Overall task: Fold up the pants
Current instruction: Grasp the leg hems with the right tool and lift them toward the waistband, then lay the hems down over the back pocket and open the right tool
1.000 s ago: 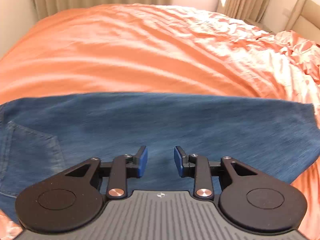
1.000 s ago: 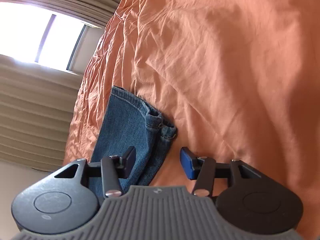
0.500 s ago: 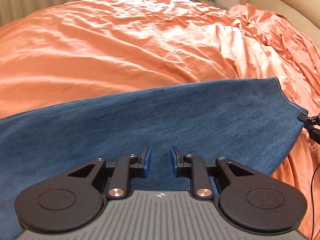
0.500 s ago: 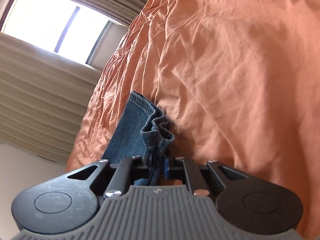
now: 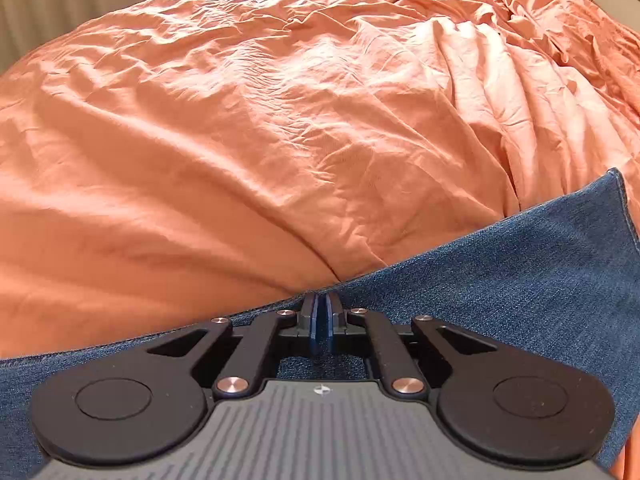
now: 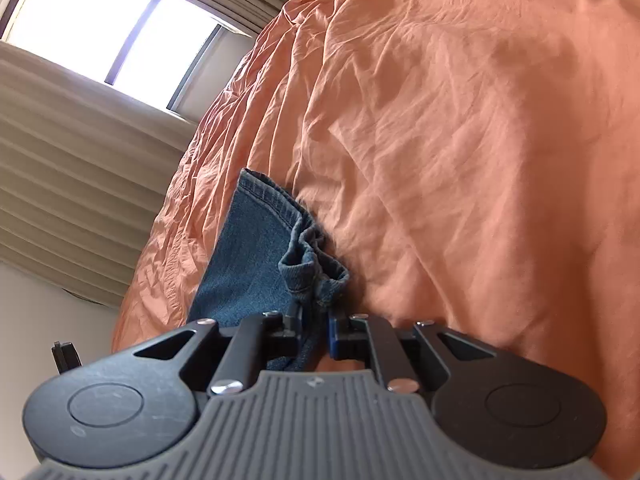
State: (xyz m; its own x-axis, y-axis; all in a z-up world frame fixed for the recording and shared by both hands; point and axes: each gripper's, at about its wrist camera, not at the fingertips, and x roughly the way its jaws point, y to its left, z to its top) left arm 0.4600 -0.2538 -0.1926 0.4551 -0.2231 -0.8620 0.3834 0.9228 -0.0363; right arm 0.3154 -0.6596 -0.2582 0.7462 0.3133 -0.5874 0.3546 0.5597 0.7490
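Both claws have snapped shut since a second ago: left gripper (image 5: pixel 321 312) pinching the jeans (image 5: pixel 500 280) edge, right gripper (image 6: pixel 314 326) clamping bunched hem; waistband's cut off.

A wide bed with a wrinkled orange cover (image 5: pixel 280 128) fills most of the left wrist view, and sunlight falls bright on its upper middle part. In the upper left of the right wrist view there is a bright window (image 6: pixel 100 28) with a dark vertical bar, and beige curtains (image 6: pixel 72 184) hang beside it. Below the curtains, at the left edge, a pale wall (image 6: pixel 36 320) shows.
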